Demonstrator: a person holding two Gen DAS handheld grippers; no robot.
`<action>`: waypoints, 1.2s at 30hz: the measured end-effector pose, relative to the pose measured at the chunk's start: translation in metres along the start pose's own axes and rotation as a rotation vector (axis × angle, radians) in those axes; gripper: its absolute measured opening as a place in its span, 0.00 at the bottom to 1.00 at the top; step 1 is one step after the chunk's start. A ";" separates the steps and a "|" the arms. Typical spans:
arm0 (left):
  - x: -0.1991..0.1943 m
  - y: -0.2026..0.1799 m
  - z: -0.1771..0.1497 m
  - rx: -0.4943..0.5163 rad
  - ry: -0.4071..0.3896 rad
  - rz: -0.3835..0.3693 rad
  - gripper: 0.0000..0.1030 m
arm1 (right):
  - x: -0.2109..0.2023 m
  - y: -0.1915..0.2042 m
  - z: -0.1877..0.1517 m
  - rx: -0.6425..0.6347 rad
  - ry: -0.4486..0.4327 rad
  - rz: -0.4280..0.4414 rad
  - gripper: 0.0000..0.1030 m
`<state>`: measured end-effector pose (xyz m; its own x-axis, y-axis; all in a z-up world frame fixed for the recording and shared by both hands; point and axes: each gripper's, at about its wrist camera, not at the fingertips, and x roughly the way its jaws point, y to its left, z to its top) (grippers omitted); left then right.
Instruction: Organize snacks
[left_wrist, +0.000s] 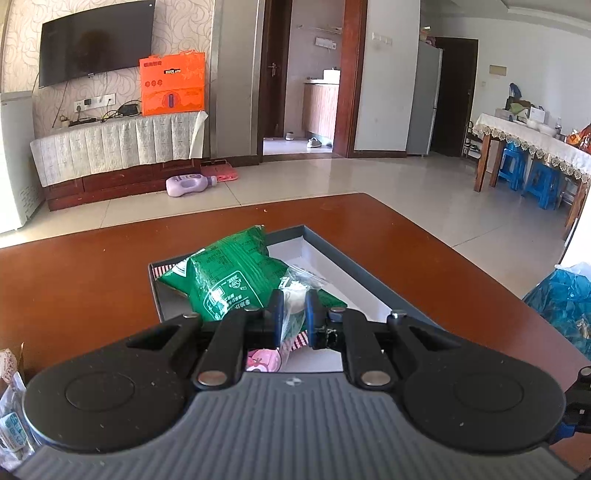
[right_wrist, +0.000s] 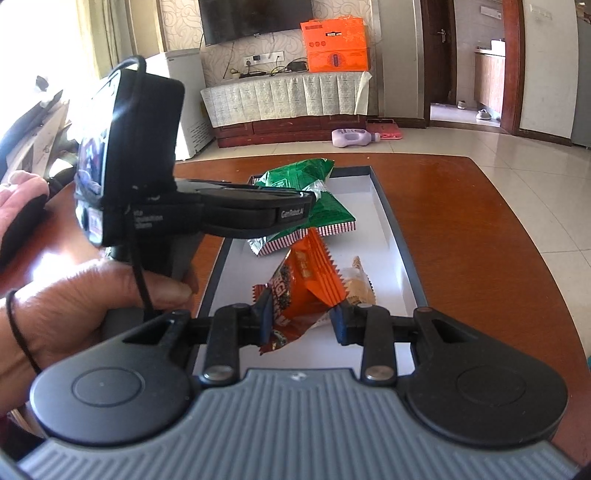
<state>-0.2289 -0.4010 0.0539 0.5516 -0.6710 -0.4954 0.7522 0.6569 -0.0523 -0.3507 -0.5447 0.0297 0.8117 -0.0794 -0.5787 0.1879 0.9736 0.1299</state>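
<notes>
A shallow grey box with a white floor (left_wrist: 325, 254) (right_wrist: 391, 236) lies on the brown table. In it lie a green snack bag (left_wrist: 229, 277) (right_wrist: 317, 199) and a red-striped packet (right_wrist: 280, 242). My left gripper (left_wrist: 295, 308) is shut on a small clear-wrapped snack (left_wrist: 295, 291) over the box; it reaches in from the left in the right wrist view (right_wrist: 303, 201). My right gripper (right_wrist: 301, 323) has its fingers closed against an orange snack pack (right_wrist: 314, 280) above the box's near end. A beige wrapped snack (right_wrist: 360, 288) lies just behind it.
A blue plastic bag (left_wrist: 565, 295) sits at the table's right edge. Wrapped snacks (left_wrist: 11, 417) lie at the near left. A pink packet (left_wrist: 260, 360) shows under my left gripper. Beyond the table are tiled floor, a TV cabinet (left_wrist: 122, 158) and a purple bottle (left_wrist: 188, 184).
</notes>
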 end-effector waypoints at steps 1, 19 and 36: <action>0.000 0.000 0.000 0.000 0.001 0.001 0.14 | 0.002 0.000 0.001 0.001 -0.001 -0.002 0.34; 0.001 0.009 0.002 0.008 0.001 -0.022 0.20 | 0.012 0.000 0.003 0.015 0.000 -0.026 0.34; -0.012 0.010 -0.001 0.025 -0.033 -0.008 0.67 | 0.021 0.005 0.000 -0.010 0.026 -0.073 0.35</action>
<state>-0.2286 -0.3857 0.0584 0.5567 -0.6879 -0.4657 0.7655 0.6425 -0.0341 -0.3331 -0.5418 0.0185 0.7814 -0.1450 -0.6069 0.2403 0.9676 0.0781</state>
